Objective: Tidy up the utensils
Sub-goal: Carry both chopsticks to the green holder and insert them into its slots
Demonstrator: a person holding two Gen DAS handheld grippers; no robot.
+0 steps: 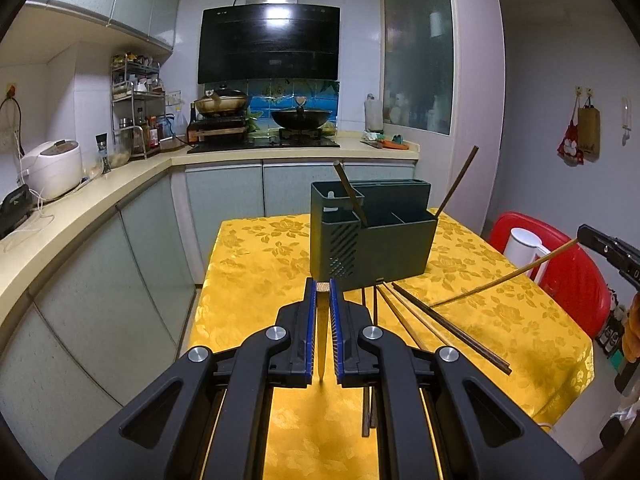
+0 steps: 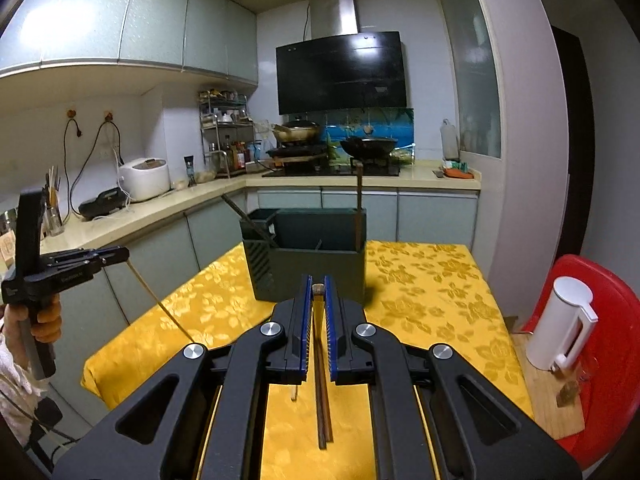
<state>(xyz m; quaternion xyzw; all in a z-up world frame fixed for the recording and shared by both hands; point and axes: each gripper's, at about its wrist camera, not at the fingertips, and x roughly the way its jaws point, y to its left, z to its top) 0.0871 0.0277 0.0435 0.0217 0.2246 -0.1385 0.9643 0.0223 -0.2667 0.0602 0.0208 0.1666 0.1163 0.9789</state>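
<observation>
A dark green utensil holder [image 1: 372,240] [image 2: 316,264] stands at the back of the yellow-clothed table [image 1: 256,272]. Two dark chopsticks [image 1: 350,192] [image 1: 456,184] lean in its compartments. Several loose chopsticks [image 1: 440,320] lie on the cloth in front of it. My left gripper [image 1: 322,294] is shut on a light wooden chopstick [image 1: 322,289] whose shaft hangs down between the pads. From the right wrist it shows at the left [image 2: 124,256], held in a hand. My right gripper [image 2: 318,294] is shut on a wooden chopstick [image 2: 318,289]. In the left wrist view it [image 1: 582,236] hovers right of the holder, its chopstick [image 1: 504,278] slanting down towards the table.
A red chair [image 1: 572,276] [image 2: 612,320] at the table's right carries a white kettle [image 1: 524,248] [image 2: 560,328]. A kitchen counter [image 1: 100,208] with a rice cooker [image 1: 52,168] runs along the left. The stove with two woks [image 1: 300,118] sits behind the table.
</observation>
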